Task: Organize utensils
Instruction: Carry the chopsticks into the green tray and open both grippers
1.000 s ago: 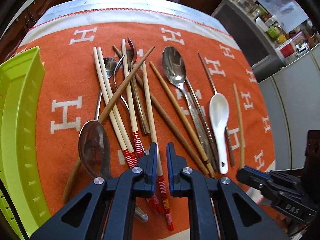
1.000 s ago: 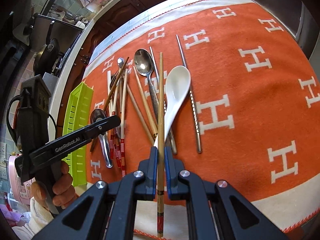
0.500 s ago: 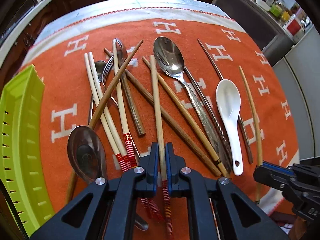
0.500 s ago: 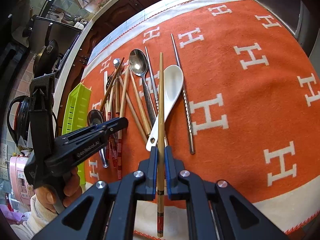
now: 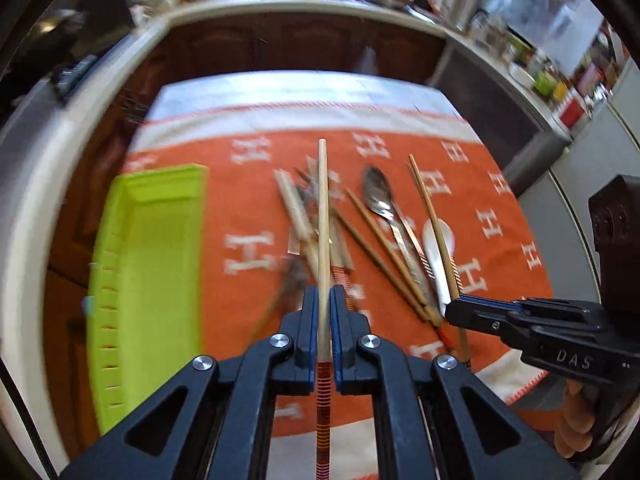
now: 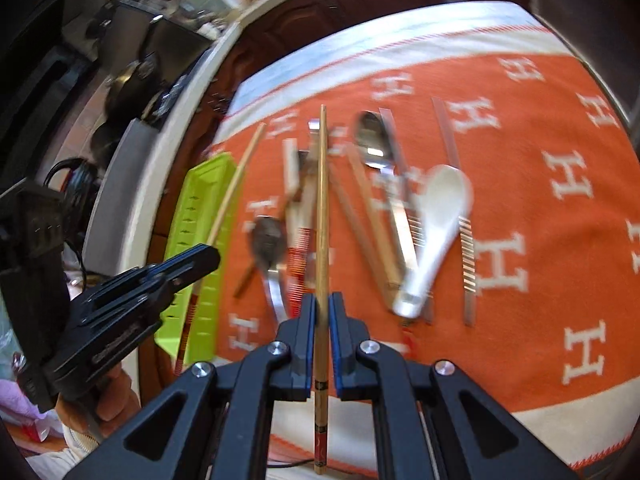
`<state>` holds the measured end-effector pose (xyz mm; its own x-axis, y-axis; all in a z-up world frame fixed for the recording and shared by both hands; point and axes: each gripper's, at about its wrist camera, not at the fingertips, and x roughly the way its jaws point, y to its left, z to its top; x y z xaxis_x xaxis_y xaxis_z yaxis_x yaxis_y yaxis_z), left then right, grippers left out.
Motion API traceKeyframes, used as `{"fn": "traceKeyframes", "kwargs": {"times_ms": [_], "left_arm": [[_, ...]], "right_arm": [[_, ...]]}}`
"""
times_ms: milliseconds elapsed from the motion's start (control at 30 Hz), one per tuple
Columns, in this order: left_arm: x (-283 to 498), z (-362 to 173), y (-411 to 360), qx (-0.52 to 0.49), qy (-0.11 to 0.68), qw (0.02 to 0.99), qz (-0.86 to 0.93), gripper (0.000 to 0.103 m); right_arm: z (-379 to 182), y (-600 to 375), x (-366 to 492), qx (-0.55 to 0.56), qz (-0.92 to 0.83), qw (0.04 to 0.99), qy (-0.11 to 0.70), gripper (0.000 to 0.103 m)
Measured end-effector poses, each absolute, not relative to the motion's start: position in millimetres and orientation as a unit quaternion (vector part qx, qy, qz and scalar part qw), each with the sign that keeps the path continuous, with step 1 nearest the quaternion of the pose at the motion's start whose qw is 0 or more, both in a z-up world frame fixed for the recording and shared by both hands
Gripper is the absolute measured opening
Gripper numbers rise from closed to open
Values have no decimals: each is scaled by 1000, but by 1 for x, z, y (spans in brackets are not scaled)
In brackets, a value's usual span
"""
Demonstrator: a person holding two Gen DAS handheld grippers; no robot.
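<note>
Left gripper (image 5: 324, 312) is clamped on a red-banded chopstick (image 5: 323, 216); right gripper (image 6: 322, 320) pinches a darker chopstick (image 6: 322, 200). Both sticks ride above the pile (image 5: 384, 240) on the orange cloth (image 5: 248, 200). Pinched near one end, either could pivot or slip before reaching the green tray (image 5: 160, 264) at left.
</note>
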<state>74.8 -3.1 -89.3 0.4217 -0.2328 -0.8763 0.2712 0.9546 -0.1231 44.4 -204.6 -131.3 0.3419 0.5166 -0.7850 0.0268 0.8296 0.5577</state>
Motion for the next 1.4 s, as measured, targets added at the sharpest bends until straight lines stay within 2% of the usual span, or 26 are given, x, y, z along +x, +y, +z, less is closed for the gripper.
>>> {"fn": "traceKeyframes", "kwargs": {"times_ms": [167,333,533,800,867,933,1033,1100,1400], "left_arm": [[80,-82,42,29,502,860,-86,4],[100,-102,89,14,516,855,-40,4],[110,-129,132,-16,540,841,-20,4],[116,-144,145,-12,544,839,-14,5],[116,-142,146,-9,539,842,-8,11],[117,-140,147,-11,534,845,0,30],[115,-138,153,-23,518,855,4,42],[115,-135,156,-33,515,856,3,45],[110,-117,141,-50,517,854,-35,45]], "right_arm": [[-107,-153,69,229,199,779,549,7],[-100,-92,99,209,223,771,559,7],[-124,-34,124,208,222,749,589,7],[-147,-5,143,223,198,732,612,8],[-150,-4,144,218,191,734,614,9],[-153,-5,145,216,190,731,618,9],[-153,-6,146,203,181,737,619,9],[-151,-10,143,192,175,745,615,9],[-137,-41,130,136,180,775,590,9]]}}
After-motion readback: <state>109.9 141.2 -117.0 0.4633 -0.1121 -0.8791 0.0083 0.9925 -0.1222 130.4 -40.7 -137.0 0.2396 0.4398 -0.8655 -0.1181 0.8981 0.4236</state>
